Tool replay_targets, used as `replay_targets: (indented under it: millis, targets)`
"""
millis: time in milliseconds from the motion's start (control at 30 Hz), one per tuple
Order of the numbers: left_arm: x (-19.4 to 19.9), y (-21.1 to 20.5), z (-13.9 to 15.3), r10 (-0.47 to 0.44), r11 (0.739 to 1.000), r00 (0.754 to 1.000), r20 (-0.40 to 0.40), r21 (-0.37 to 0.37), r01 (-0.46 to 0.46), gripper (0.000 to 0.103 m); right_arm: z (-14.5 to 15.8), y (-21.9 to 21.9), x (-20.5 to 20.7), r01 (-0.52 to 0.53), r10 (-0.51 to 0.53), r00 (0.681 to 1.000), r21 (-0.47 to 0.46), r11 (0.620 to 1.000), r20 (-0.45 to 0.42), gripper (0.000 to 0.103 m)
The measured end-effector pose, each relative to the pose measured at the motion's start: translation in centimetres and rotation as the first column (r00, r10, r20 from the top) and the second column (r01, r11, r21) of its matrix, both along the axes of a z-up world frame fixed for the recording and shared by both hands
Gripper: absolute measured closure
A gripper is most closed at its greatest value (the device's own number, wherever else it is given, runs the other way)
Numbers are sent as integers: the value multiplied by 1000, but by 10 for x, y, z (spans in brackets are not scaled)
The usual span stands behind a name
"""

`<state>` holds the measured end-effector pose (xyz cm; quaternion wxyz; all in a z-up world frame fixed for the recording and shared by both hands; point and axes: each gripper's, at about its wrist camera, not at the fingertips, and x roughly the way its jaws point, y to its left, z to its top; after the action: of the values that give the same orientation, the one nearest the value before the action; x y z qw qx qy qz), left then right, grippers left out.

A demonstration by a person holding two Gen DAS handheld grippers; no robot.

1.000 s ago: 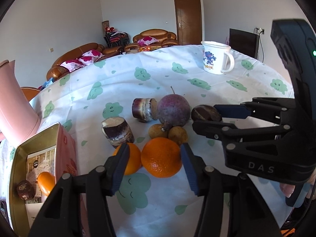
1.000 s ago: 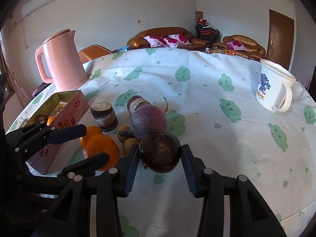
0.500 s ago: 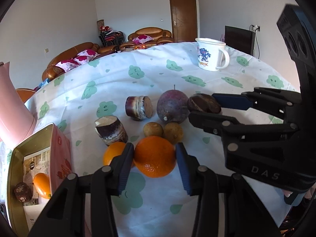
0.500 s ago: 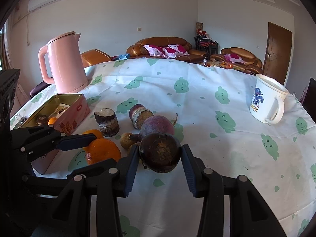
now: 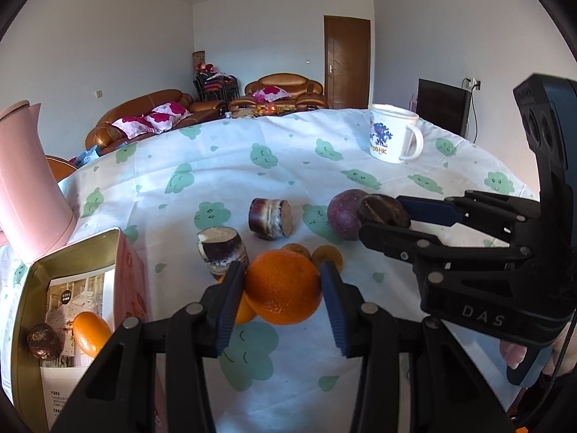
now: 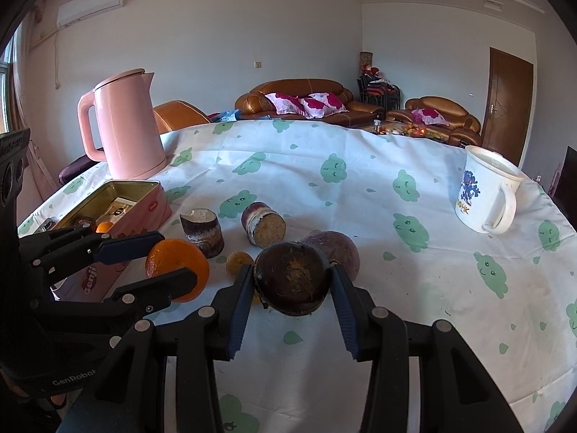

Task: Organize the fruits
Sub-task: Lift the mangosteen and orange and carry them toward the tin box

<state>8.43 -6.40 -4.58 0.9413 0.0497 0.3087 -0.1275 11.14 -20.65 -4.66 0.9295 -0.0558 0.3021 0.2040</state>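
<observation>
Left gripper has closed since the earlier frame and now clamps the orange just above the table; right gripper grips a dark fruit; the orange looks firm, round, slip-prone, best held across its middle

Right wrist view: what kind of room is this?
Likely a home living room: brown leather sofas with floral cushions, a wall air conditioner, and a cloth-covered table holding a pink kettle.

Left tool: black linkage arms, silver round screws, blue ribbed pads. Right tool: the same build, "DAS" lettering on its body, dark blue handle casing.
</observation>
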Motion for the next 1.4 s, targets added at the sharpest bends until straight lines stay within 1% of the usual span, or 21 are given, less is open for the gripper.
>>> replay_targets:
  millis: [567,1100,1400]
  targets:
    - [-14,9,11,47,999,994,103,-21,-45,58,8,-1,-14,-21,20,997,20,1000,80,58]
    - [-22,15,15,81,996,985,152,-43,-75,58,14,-5,-28,-27,21,988,38,999,154,58]
    - [-27,16,18,91,995,979,180,-45,-85,58,17,-6,-33,-32,23,983,46,998,181,58]
